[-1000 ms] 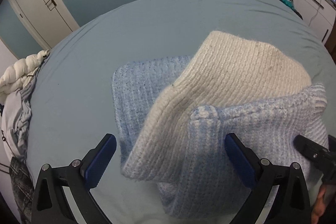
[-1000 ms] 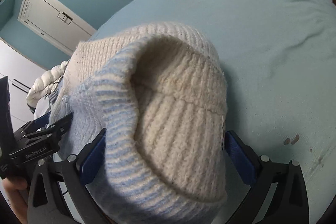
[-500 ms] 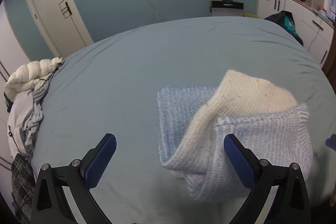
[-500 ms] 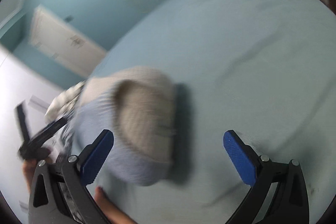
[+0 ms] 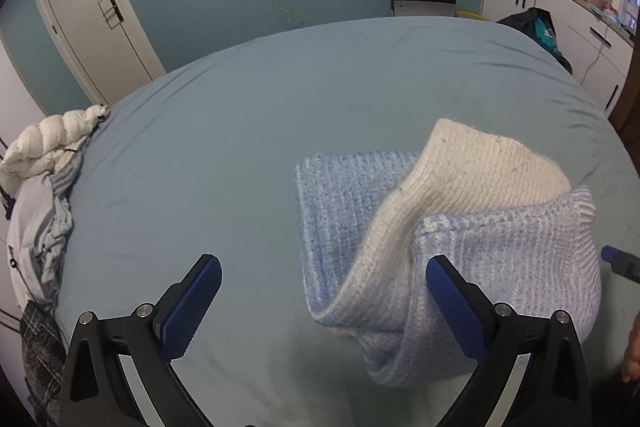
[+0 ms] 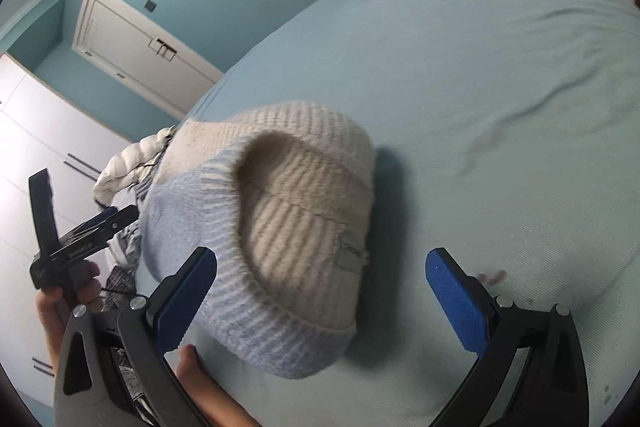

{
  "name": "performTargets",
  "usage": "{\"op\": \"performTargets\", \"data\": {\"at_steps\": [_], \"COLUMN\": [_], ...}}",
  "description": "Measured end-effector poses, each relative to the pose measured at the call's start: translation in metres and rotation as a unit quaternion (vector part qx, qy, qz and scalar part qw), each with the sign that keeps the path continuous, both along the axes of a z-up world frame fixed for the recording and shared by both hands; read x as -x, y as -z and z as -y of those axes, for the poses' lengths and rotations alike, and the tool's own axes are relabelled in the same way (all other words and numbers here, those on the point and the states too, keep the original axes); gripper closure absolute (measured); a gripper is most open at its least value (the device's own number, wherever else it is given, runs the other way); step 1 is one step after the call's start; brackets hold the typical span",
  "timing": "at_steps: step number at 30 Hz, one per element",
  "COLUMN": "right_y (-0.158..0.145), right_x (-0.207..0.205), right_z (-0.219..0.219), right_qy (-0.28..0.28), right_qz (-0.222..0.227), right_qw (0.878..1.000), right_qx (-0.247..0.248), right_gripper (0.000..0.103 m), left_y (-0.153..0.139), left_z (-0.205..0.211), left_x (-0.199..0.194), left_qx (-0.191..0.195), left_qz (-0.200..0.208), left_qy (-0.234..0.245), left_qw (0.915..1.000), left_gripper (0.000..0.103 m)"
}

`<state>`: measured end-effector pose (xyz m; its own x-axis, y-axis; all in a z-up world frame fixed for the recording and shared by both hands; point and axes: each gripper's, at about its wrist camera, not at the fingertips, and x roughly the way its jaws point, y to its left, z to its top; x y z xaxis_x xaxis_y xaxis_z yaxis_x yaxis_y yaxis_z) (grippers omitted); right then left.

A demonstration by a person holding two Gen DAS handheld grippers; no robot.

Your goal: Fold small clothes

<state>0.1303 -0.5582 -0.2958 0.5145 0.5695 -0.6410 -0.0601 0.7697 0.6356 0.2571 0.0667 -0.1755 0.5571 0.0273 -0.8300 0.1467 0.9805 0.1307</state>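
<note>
- Left gripper [image 5: 323, 291], black-framed with blue ribbed pads, has its jaws spread wide and grips nothing; in the left wrist view it hangs above the pale blue bedsheet [image 5: 240, 147], its right finger overlapping the near edge of the knitwear, though contact cannot be judged.
- At the left edge of the bed in that view lies a heap of other clothes [image 5: 36, 211]: a white quilted puffy piece on top, grey cloth below it, and a dark checked fabric lowest.
- Behind the heap stands a white panelled door [image 5: 92, 15] in a teal wall.
- Right of centre in the left wrist view sits the task's thing, a chunky knitted garment in light blue and cream wool [image 5: 448, 227], lying on the sheet, partly folded: a flat blue panel at the left, a cream ribbed part lifted over it, and a blue ribbed cuff towards the right.
- In the right wrist view the same knitted garment [image 6: 280, 227] shows a rounded open end facing the camera, cream inside with a blue-and-white ribbed rim, resting on the sheet [image 6: 480, 67].
- Right gripper [image 6: 321, 283] is likewise wide apart and empty, its left finger just in front of the garment's rim, its right finger over bare sheet.
- Far right in the left wrist view are white cupboards [image 5: 560, 15] with dark items on top.
</note>
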Motion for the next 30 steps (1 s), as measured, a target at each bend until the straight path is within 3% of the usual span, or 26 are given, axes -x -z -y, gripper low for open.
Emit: {"op": "performTargets", "data": {"at_steps": [4,8,12,15,16,18,21,22,24,25,27,28,30], "right_y": [0.009,0.015,0.036,0.059,0.065,0.078,0.100,0.106,0.110,0.108,0.096,0.085,0.059], "right_x": [-0.010,-0.023,-0.043,-0.056,-0.060,-0.068,-0.078,-0.080,-0.080,-0.079,-0.079,-0.077,-0.073], "right_z": [0.000,0.004,0.004,-0.001,-0.002,-0.005,-0.003,-0.004,-0.004,-0.004,-0.009,-0.011,-0.010], "right_qy": [-0.020,-0.037,-0.072,-0.101,-0.110,-0.134,-0.153,-0.159,-0.163,-0.161,-0.160,-0.165,-0.183], "right_qz": [-0.011,-0.013,-0.052,-0.084,-0.092,-0.102,-0.118,-0.123,-0.124,-0.125,-0.123,-0.115,-0.079], "right_qw": [0.999,0.997,0.989,0.979,0.974,0.963,0.944,0.938,0.933,0.935,0.942,0.946,0.956], "right_qx": [-0.031,-0.064,-0.117,-0.154,-0.175,-0.210,-0.269,-0.284,-0.294,-0.292,-0.268,-0.253,-0.217], "right_gripper": [0.001,0.001,0.001,0.001,0.001,0.001,0.000,0.000,0.000,0.000,0.001,0.001,0.001], "left_y": [0.010,0.025,0.055,0.101,0.118,0.138,0.160,0.170,0.181,0.182,0.166,0.153,0.138], "left_z": [-0.034,-0.054,-0.066,-0.068,-0.072,-0.076,-0.074,-0.072,-0.068,-0.064,-0.057,-0.053,-0.049], "left_x": [-0.028,-0.056,-0.080,-0.093,-0.096,-0.103,-0.107,-0.108,-0.108,-0.108,-0.109,-0.112,-0.119], "left_qx": [0.037,0.089,0.173,0.260,0.298,0.346,0.386,0.408,0.439,0.447,0.452,0.445,0.457], "left_qz": [-0.040,-0.072,-0.119,-0.208,-0.234,-0.267,-0.303,-0.319,-0.334,-0.329,-0.300,-0.282,-0.264], "left_qy": [-0.034,-0.015,0.018,0.034,0.027,0.009,0.003,0.002,0.000,0.006,0.035,0.055,0.073], "left_qw": [0.9979,0.9933,0.9774,0.9424,0.9252,0.8992,0.8714,0.8554,0.8345,0.8319,0.8394,0.8481,0.8460], "left_gripper": [0.000,0.000,0.000,0.000,0.000,0.000,0.000,0.000,0.000,0.006,0.024,0.028,0.031]}}
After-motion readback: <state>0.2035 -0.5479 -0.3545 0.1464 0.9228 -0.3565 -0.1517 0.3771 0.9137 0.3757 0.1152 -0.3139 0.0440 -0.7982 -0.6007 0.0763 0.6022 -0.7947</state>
